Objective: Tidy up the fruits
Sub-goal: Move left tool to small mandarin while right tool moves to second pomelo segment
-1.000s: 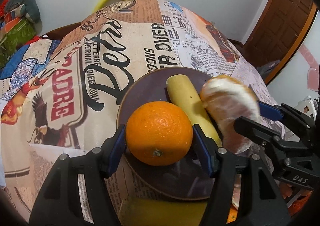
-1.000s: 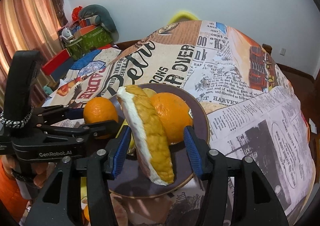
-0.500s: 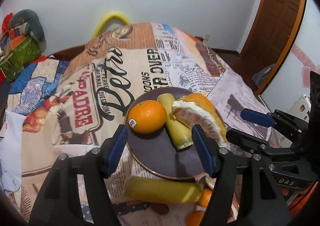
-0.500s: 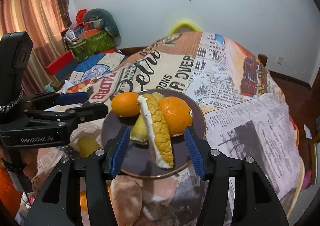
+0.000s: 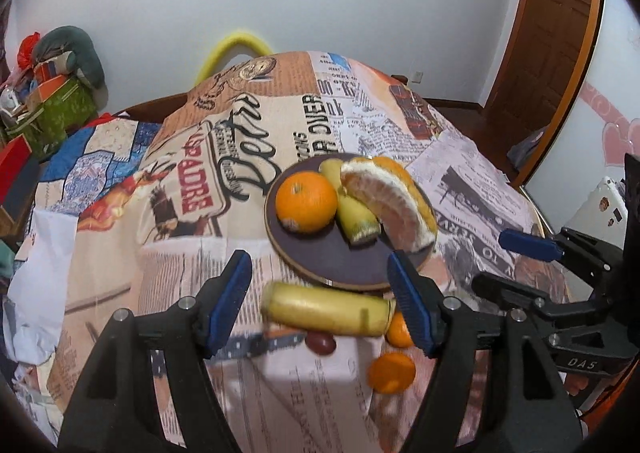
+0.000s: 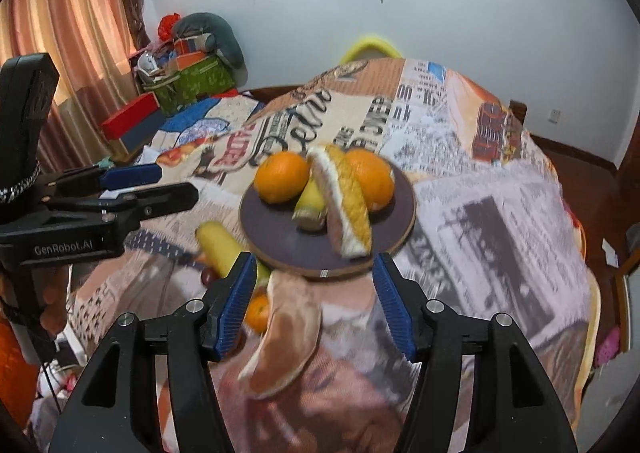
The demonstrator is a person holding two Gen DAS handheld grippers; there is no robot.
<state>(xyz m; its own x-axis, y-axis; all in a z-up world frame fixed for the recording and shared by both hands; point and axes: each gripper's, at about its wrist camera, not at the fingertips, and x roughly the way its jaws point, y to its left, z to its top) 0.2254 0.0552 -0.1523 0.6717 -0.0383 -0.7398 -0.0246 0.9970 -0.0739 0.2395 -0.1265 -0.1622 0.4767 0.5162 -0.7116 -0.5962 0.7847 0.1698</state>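
Observation:
A dark round plate [image 5: 320, 257] [image 6: 276, 237] on the newspaper-print cloth holds an orange [image 5: 306, 201] [image 6: 282, 177], a banana piece [image 5: 354, 213] [image 6: 310, 205], a pomelo wedge [image 5: 394, 205] [image 6: 346, 199] and a second orange [image 6: 370, 179]. My left gripper [image 5: 322, 303] is open and empty, drawn back near the plate's front edge, above a loose banana [image 5: 326, 313] [image 6: 216, 245]. My right gripper [image 6: 314, 301] is open and empty, in front of the plate, over another pomelo wedge [image 6: 286, 333].
Small tangerines [image 5: 392, 371] [image 6: 258, 311] and a dark red fruit [image 5: 320, 343] lie on the cloth in front of the plate. The right gripper shows at the right of the left wrist view [image 5: 516, 261]. Boxes and cushions [image 6: 192, 65] stand at the back left.
Both grippers let go of their fruit and pulled back and up from the plate. The orange and the pomelo wedge now rest on the plate.

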